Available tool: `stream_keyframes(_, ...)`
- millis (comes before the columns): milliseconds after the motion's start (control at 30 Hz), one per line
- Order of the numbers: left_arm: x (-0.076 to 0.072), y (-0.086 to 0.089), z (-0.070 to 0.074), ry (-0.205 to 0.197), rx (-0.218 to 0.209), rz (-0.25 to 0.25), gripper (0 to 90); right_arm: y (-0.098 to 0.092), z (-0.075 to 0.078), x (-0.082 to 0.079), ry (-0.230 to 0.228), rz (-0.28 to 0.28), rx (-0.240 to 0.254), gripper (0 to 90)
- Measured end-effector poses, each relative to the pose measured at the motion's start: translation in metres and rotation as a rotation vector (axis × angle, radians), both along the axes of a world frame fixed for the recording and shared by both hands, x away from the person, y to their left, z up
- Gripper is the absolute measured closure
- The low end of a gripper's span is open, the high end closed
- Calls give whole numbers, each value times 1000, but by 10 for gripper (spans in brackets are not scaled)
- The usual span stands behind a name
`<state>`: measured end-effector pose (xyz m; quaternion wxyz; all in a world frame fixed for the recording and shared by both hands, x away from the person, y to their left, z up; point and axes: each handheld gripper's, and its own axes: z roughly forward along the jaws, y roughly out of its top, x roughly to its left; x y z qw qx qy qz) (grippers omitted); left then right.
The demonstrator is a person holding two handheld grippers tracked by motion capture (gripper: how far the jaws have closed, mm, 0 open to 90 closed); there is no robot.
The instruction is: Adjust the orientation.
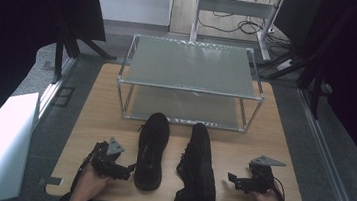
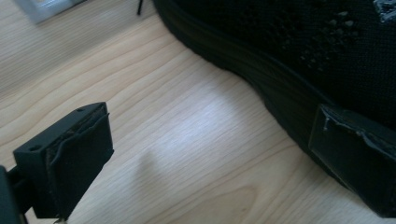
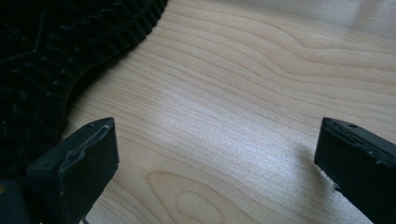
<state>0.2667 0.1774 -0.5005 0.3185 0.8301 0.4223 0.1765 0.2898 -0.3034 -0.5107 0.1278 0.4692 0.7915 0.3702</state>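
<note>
A wooden desk (image 1: pixel 114 119) is seen from above, with a two-tier metal-framed shelf rack (image 1: pixel 191 81) standing at its far half. Two black shoes are laid side by side in front of the rack: the left shoe (image 1: pixel 151 150) rests upright on its sole, while the right shoe (image 1: pixel 198 165) is tipped onto its side, its sole turned toward the right tool.

The left tool (image 1: pixel 120 169) is held low at the near left edge of the desk, just beside the left shoe; the right tool (image 1: pixel 236 180) is held near the right edge, a little apart from the right shoe. The hands are cut off by the bottom edge of the high view.

Detail lost from above is given by the tool cameras. In the left gripper view, the left tool (image 2: pixel 224 158) is shown with its jaws spread wide, one of them close against the dark ribbed sole edge and knit upper of the left shoe (image 2: pixel 299 51); whether they touch cannot be told. In the right gripper view, the right tool (image 3: pixel 217 168) is likewise seen with jaws apart over bare wood, and the grooved tread of the right shoe (image 3: pixel 51 51) is visible at upper left, clear of the jaws. Nothing is gripped by either tool.

The rack's lower tier is partly hidden beneath the upper one, and the surrounding room is too dark to make out.
</note>
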Motion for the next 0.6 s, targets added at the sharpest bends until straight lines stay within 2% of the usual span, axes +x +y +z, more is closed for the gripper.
stream_keyframes(200, 1, -6, 0, -2, -7, -17, 0, 0, 0, 0, 3, 1, 0, 4)
stream_keyframes(400, 2, 4, 2, -27, -13, 63, 0, -2, 1, 0, 0, -3, 12, 4)
stream_keyframes(600, 5, 11, -1, -26, -1, 120, 0, -2, 2, 0, -10, -5, 27, 4)
